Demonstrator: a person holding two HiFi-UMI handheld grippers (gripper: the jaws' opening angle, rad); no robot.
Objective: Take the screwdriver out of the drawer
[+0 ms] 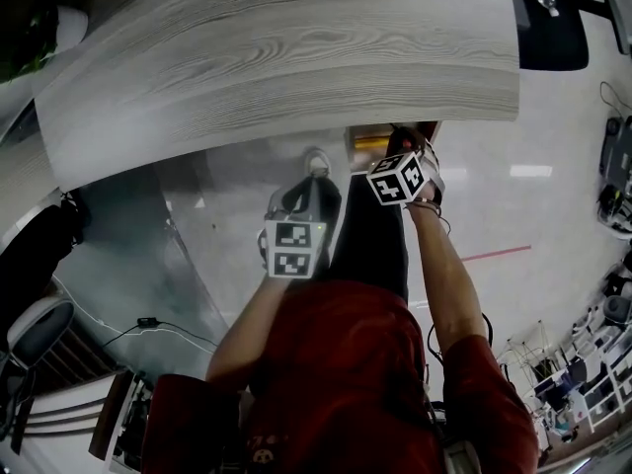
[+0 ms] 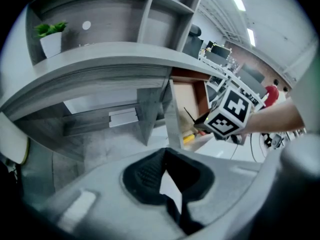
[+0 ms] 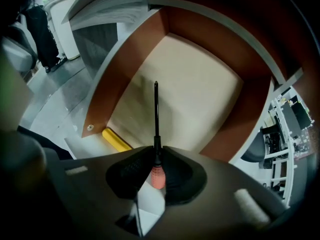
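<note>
The open drawer [image 3: 125,59] has brown walls and a pale bottom and sits under the grey wood desk top [image 1: 276,57]. My right gripper [image 3: 156,151] hangs over it, pointing steeply down, shut on the screwdriver [image 3: 156,116]. The red handle sits between the pads and the thin black shaft points at the drawer bottom. In the head view the right gripper [image 1: 400,138] is at the drawer [image 1: 370,138]. My left gripper [image 1: 316,166] hangs beside it to the left, above the floor. Its pads [image 2: 150,176] meet at the tips with nothing between them. From there I see the right gripper [image 2: 202,123] and the shaft [image 2: 191,116].
A yellow bar [image 3: 116,139] lies at the drawer's front edge. A potted plant [image 2: 50,39] stands on the desk shelf. A dark office chair [image 1: 548,28] is at the far right, and cables [image 1: 148,322] lie on the floor at the left.
</note>
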